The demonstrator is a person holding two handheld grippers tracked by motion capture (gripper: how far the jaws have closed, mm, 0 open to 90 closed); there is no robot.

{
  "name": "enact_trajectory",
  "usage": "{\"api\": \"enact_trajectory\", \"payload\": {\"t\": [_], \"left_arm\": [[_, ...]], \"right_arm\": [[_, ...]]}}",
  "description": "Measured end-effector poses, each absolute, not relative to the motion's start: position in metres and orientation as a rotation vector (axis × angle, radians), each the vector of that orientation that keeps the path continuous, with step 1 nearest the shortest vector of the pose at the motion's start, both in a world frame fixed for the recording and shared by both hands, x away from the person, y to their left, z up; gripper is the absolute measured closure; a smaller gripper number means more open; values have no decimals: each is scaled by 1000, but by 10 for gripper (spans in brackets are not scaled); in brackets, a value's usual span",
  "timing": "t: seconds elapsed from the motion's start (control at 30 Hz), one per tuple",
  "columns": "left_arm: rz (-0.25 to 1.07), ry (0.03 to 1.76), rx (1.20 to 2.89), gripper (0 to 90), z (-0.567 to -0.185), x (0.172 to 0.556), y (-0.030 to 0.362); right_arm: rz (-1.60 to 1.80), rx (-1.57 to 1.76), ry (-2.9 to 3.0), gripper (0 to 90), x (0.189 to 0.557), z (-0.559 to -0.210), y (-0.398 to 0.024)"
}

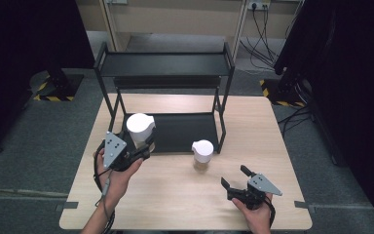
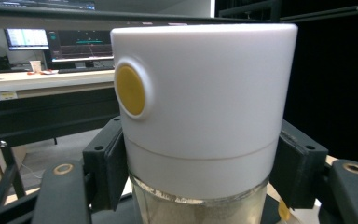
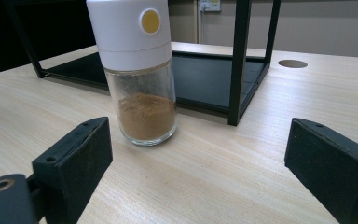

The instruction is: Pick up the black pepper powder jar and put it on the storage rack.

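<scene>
Clamping the left hand-held gripper (image 1: 145, 147) on the held spice jar (image 2: 205, 102), with the black pads pressing from both sides on the lower edge of its white cap, just above the glass. Gripping there probably for a firm, square hold on the widest, least slippery part, and for keeping the jar upright so the powder is not shifting toward the yellow-buttoned dispenser. Holding it at the front left corner of the black two-tier rack (image 1: 165, 63), apparently clear of the bench (image 1: 175, 195) and level with the rack's lower shelf (image 1: 185, 131); most likely heading for a place on one of the shelves.

Resting the right hand-held gripper (image 1: 234, 175) low near the bench's front right edge, jaws standing wide apart and gripping nothing. Pointing it at the second spice jar (image 3: 140, 79), probably lining up for the next grasp. Leaving that jar, part-filled with brown powder, standing upright on the bench just in front of the rack's front right post, well apart from the waiting jaws, in easy reach of the free hand and out of the loaded hand's path.
</scene>
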State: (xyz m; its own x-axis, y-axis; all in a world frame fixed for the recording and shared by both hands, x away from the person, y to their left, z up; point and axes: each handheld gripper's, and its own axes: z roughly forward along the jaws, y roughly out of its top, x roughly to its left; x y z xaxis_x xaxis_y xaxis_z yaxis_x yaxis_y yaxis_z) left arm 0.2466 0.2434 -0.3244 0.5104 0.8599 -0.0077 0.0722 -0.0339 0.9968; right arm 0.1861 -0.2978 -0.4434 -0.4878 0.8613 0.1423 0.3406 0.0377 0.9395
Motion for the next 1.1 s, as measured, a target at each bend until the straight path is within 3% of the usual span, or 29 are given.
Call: {"api": "enact_trajectory", "payload": {"t": [1.1], "left_arm": [[859, 875, 1419, 304, -281, 266, 238]], "right_arm": [[1455, 1209, 1851, 77, 186, -443, -297]]}}
